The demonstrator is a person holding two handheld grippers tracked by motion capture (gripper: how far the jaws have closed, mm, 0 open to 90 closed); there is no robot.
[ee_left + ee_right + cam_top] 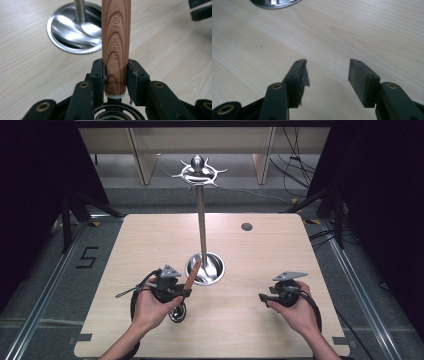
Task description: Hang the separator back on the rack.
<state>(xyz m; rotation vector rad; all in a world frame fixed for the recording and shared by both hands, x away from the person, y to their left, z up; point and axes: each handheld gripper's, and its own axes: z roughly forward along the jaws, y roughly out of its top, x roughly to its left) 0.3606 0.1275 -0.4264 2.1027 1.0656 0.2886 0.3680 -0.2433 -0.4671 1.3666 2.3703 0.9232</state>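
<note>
- High view: your left gripper (181,290) is clamped on a wooden-handled utensil (191,276). The handle's long axis runs up and away from you, tilted toward the round steel base (216,270) of the hanging stand (201,227), and its free end lies over the near-left rim of that base. A round metal head shows below your left hand (151,307), close to the table (260,250); whether it rests on the wood cannot be told. The hooks (199,172) sit at the top of the pole, well above and beyond the handle. Your left hand is clearly the nearer one to the stand; your right gripper (264,296) sits well apart on the right, level with the left and holding nothing.
- Left gripper view: the jaws are closed narrow on the handle (115,47) near its lower end, just above a white collar, and both pads (98,75) touch the wood. The handle stands straight up between them, lettering along its length. The stand base (72,32) lies ahead and to the left, with the pole rising from it. In my judgement, the coming move turns on this: raise the utensil along its own axis and carry it forward-left to the hooks.
- Right gripper view: the jaws stand wide apart over bare table (362,32) with nothing between the pads (358,80). The rim of the base (274,3) shows at the top left edge, well ahead.
</note>
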